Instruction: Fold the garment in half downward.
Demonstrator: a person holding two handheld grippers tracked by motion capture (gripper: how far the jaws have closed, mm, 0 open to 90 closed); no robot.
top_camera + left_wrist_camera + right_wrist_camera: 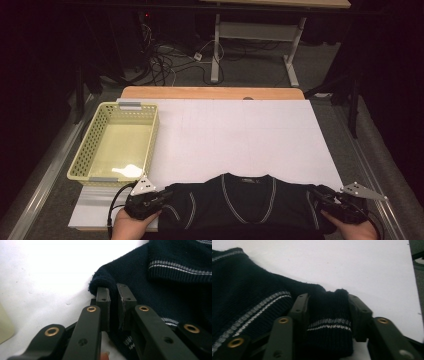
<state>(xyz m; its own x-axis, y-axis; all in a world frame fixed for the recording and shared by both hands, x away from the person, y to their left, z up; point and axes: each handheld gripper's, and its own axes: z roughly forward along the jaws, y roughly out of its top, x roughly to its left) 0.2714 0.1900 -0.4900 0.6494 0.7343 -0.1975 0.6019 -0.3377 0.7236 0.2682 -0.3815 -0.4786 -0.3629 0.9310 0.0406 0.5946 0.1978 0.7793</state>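
Note:
A dark navy V-neck sweater (245,202) with pale stripes lies flat at the near edge of the white sheet (240,135), neck away from me. At its left shoulder my left gripper (162,197) is shut on the sweater. In the left gripper view the gripper (114,298) pinches a fold of the sweater (155,290) in a narrow gap. My right gripper (317,195) is at the right shoulder. In the right gripper view the gripper (328,307) is shut on a bunched ribbed cuff (328,325) of the sweater (244,290), which spans its jaws.
A pale yellow perforated basket (82,155) stands on the table's left side, beside the sheet. The wooden table edge (210,92) shows at the far end. Beyond it, cables and the legs of another table are on the floor.

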